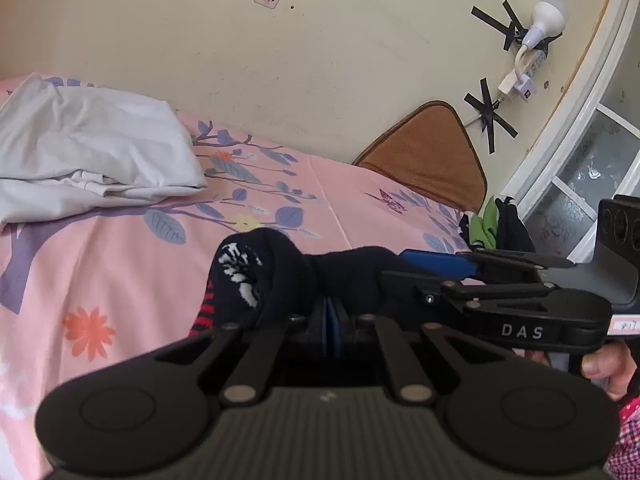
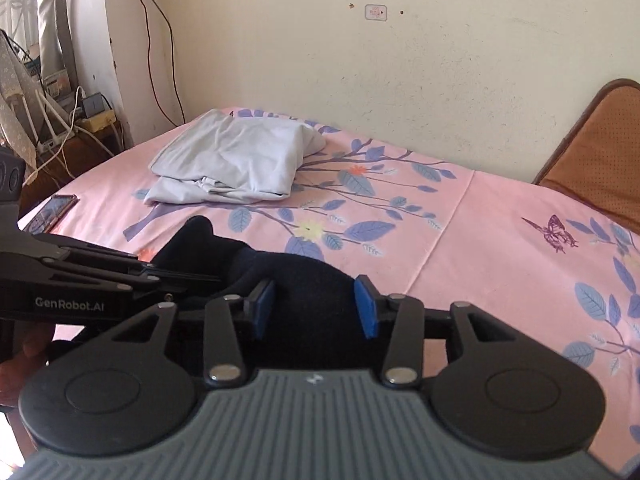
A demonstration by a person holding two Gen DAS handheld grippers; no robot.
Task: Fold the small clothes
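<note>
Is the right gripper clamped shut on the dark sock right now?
No. The right gripper stands open, its blue pads apart beside the dark sock, not pressing it.

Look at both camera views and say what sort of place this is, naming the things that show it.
Most likely a bedroom at home: a bed with a pink floral sheet, folded white laundry lying on it, and a phone near its edge.
</note>
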